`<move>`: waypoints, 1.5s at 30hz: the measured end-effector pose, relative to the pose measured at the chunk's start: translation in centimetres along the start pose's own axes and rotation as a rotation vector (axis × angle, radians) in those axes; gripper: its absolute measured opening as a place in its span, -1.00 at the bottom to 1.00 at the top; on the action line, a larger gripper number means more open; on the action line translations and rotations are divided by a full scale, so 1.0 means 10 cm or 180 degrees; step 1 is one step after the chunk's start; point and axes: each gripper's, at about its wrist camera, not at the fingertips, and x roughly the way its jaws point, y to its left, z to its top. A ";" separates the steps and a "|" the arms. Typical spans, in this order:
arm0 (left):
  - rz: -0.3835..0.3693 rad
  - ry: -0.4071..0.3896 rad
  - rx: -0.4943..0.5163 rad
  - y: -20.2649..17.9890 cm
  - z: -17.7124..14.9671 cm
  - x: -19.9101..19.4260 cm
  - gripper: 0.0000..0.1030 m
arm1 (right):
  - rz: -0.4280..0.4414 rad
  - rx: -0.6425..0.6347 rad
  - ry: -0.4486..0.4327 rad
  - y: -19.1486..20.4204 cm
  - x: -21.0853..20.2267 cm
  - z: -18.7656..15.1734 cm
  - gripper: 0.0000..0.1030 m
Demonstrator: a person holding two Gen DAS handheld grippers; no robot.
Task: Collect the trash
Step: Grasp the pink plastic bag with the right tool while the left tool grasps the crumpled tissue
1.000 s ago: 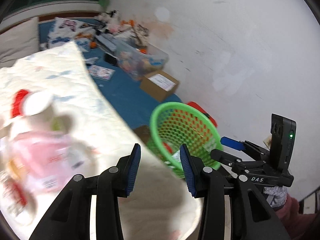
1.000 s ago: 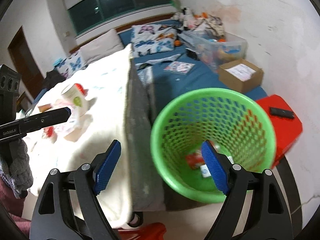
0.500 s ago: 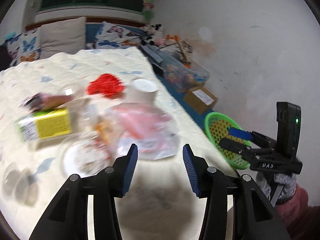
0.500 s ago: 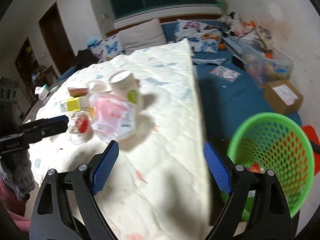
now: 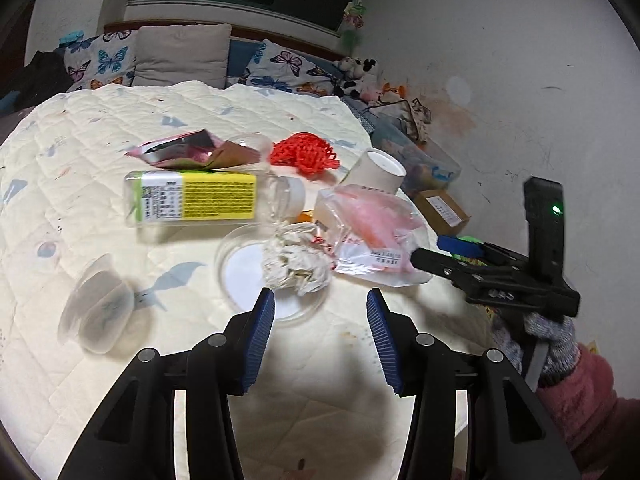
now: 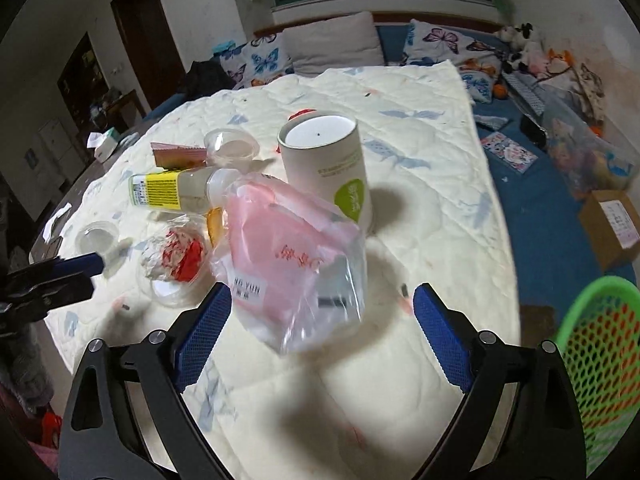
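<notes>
Trash lies on a quilted table [image 5: 120, 120]: a yellow-labelled bottle [image 5: 192, 199], a foil wrapper [image 5: 180, 152], red netting [image 5: 304, 155], a paper cup [image 5: 376, 172], a pink plastic bag [image 5: 372, 232], crumpled tissue [image 5: 296, 260] on a clear lid [image 5: 248, 276], and a clear cup [image 5: 96, 304]. My left gripper [image 5: 320, 336] is open and empty just short of the tissue. My right gripper [image 6: 320, 332] is open and empty, its jaws either side of the pink bag [image 6: 292, 256], not touching. The green basket [image 6: 600, 360] stands at the right, below the table edge.
A bed with butterfly pillows [image 5: 280, 64] lies behind the table. A cardboard box [image 6: 612, 224], a toy bin [image 6: 580, 148] and papers lie on the blue floor mat to the right. A white wall [image 5: 520, 80] is on the right.
Both grippers have swung left from the green basket to over the table and moved in on the trash. Both stay open and empty.
</notes>
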 end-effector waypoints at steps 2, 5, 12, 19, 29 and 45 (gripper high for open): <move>0.0004 -0.0001 -0.0018 0.04 -0.01 0.00 -0.10 | 0.0004 0.0005 0.0036 -0.02 0.10 0.04 0.78; 0.0001 0.0004 -0.0054 0.09 -0.02 -0.01 -0.10 | 0.0037 0.0048 0.0078 -0.04 0.21 0.07 0.79; -0.0002 0.0009 -0.0094 0.12 -0.04 -0.01 -0.10 | 0.0072 0.0065 0.0026 -0.03 0.19 0.11 0.83; -0.0012 0.0040 -0.0110 0.11 -0.06 0.03 -0.10 | 0.0091 -0.0018 0.0038 0.03 0.21 0.12 0.87; -0.0006 0.0050 -0.0107 0.09 -0.04 0.07 -0.10 | 0.0043 -0.0029 0.0156 0.07 0.45 0.09 0.85; 0.0180 0.0120 0.0177 0.01 0.12 0.34 -0.06 | 0.0028 0.0094 -0.0024 -0.10 0.05 -0.04 0.26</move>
